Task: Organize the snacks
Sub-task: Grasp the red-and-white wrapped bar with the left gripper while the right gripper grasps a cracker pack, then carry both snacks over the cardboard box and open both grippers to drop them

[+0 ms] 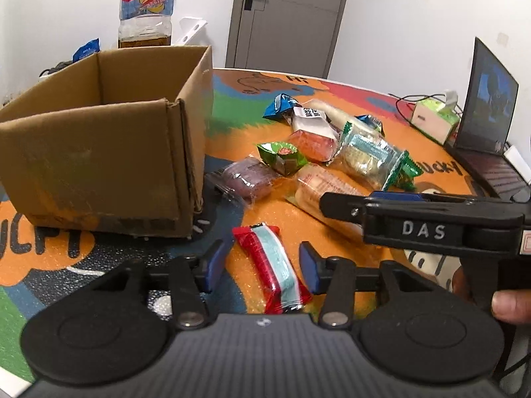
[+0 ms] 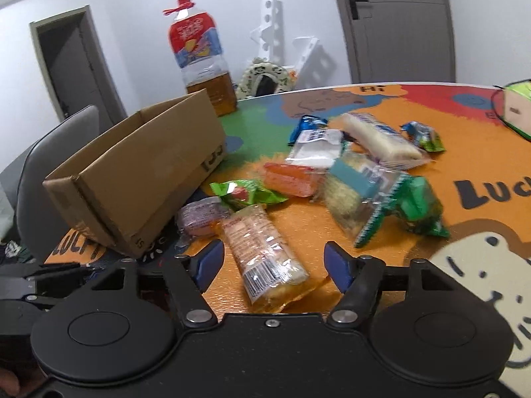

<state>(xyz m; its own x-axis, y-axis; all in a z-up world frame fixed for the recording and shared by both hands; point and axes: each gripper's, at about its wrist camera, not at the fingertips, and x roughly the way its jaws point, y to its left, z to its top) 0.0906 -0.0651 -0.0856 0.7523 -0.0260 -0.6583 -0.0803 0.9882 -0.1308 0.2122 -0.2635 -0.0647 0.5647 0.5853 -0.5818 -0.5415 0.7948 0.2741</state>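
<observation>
An open cardboard box (image 1: 99,152) (image 2: 139,172) stands on the left of the colourful table mat. A red and teal snack bar (image 1: 275,265) lies flat between the fingers of my left gripper (image 1: 262,262), which is open; neither pad touches the wrapper. A clear-wrapped bread roll (image 2: 262,252) (image 1: 318,192) lies between the fingers of my right gripper (image 2: 273,258), also open and not touching it. In the left wrist view the right gripper (image 1: 332,200) reaches in from the right over that roll. Past both lies a pile of several wrapped snacks (image 1: 335,139) (image 2: 348,172).
A large tea bottle (image 1: 146,10) (image 2: 202,63) stands behind the box. A laptop (image 1: 488,112) and a tissue box (image 1: 434,116) sit at the far right with cables. A grey chair (image 2: 49,165) is left of the table. A thumb (image 1: 511,305) shows at the right edge.
</observation>
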